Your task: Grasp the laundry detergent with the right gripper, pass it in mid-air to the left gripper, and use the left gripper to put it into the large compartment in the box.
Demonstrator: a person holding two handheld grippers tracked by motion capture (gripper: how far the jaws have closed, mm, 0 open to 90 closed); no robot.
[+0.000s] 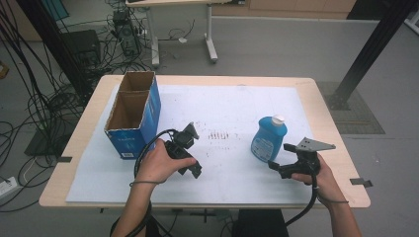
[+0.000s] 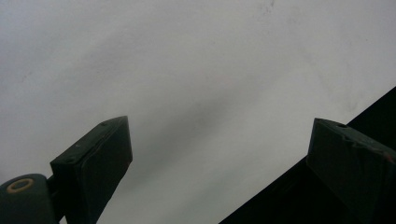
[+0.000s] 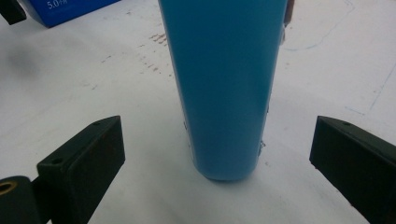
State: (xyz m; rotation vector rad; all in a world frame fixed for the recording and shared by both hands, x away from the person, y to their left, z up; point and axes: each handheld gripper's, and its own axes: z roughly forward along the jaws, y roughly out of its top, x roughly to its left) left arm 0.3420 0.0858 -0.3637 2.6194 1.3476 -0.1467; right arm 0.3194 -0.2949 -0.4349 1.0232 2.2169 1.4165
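we hold the right gripper (image 1: 276, 167) low on the white sheet-covered table (image 1: 237, 106), its jaws spread wide and gripping nothing, aimed at the upright blue plastic dish-soap bottle with the white cap (image 1: 269, 138). in the right gripper view the bottle (image 3: 224, 84) stands centred between the two black jaws but a little ahead of them, so we judge the step in hand to be closing in for a grasp on its lower body. to do it well, we would slide forward until the bottle sits fully between the pads, keep the jaws level with the table, and squeeze across the narrow sides so the smooth plastic does not twist or tip.

our left gripper (image 1: 190, 160) rests near the middle front of the table, jaws likewise wide apart and empty; the left gripper view looks down on bare white sheet (image 2: 196, 70).

the open blue cardboard box with two compartments (image 1: 133, 113) stands at the left edge, well apart from the bottle. between them the sheet is open, with only faint reddish marks (image 1: 217, 135). the bottle stands near the right side of the sheet, so we would lift rather than push it outward, and keep the trailing cable (image 1: 309, 205) off the front edge.
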